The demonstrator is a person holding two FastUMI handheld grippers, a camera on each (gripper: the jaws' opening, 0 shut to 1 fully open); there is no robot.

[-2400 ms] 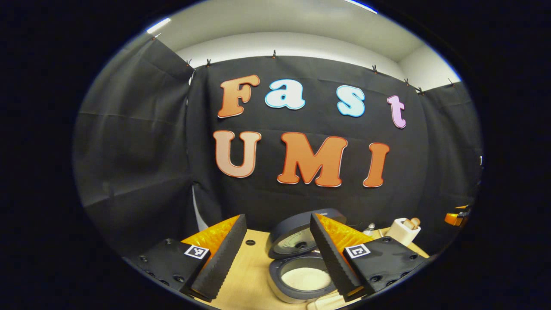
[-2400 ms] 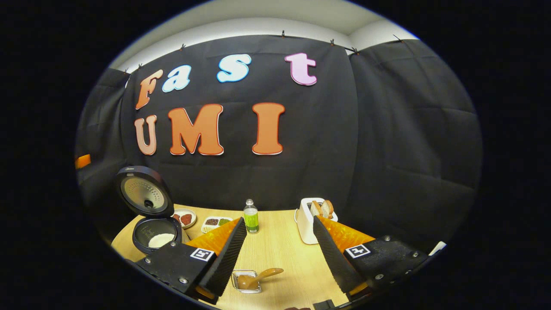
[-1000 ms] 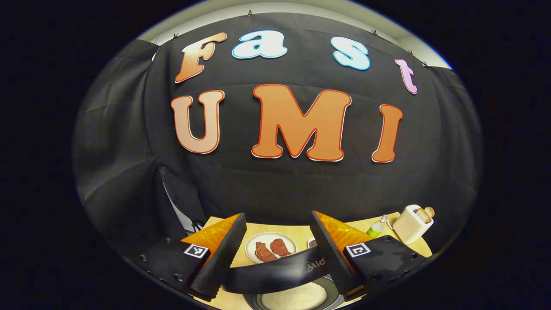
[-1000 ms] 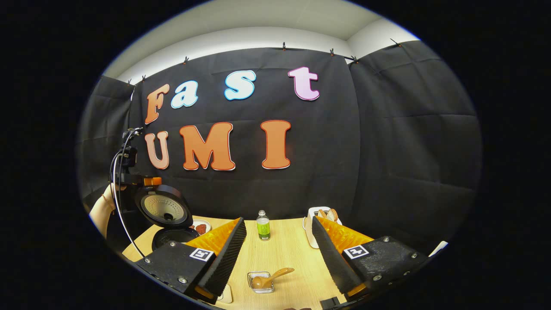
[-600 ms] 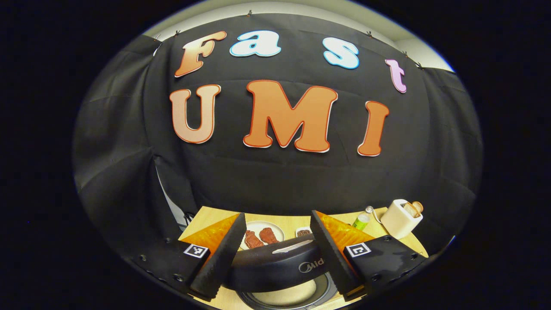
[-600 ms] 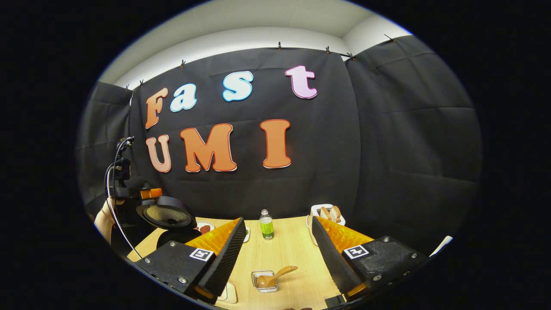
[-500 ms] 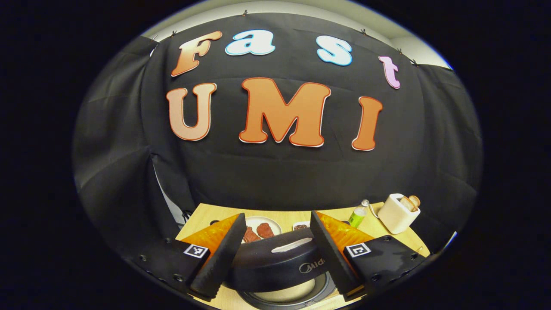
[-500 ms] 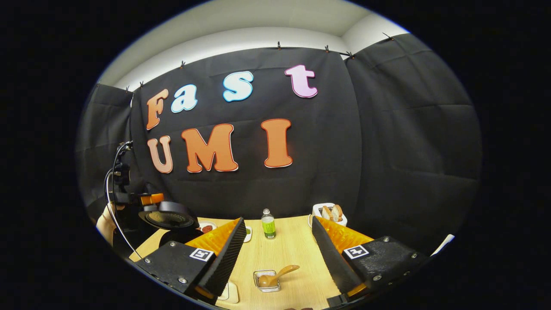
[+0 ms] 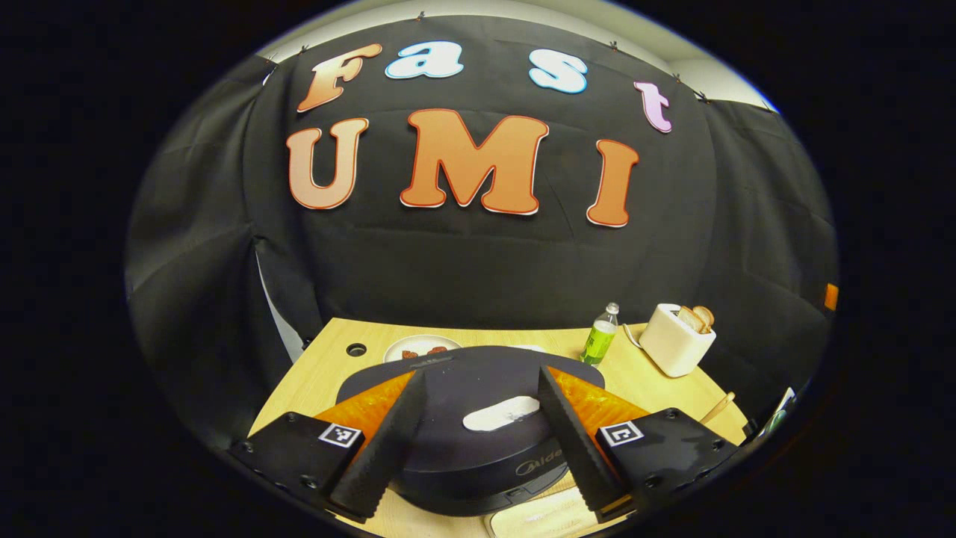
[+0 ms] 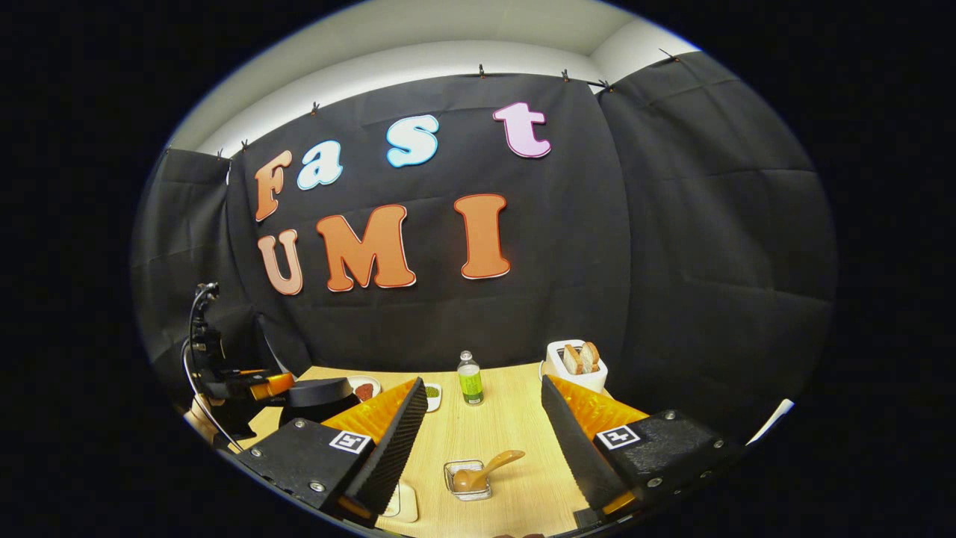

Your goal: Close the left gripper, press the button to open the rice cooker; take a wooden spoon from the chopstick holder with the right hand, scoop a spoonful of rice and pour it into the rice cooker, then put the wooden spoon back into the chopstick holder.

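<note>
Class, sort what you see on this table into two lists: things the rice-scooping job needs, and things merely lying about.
Needed for the job:
dark round rice cooker, lid down
brown wooden spoon
small clear square holder with the spoon in it

Just lying about:
green plastic bottle
white toaster with bread slices
white plate of reddish meat

On the table point(image 10: 478, 441), the bottle point(image 10: 470, 379) stands between the rice cooker point(image 10: 317, 396) and toaster point(image 10: 576, 366).

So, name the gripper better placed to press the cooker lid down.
Left. The left gripper has open jaws straddling the rice cooker lid; the right gripper hangs over the wooden spoon, apart.
</note>
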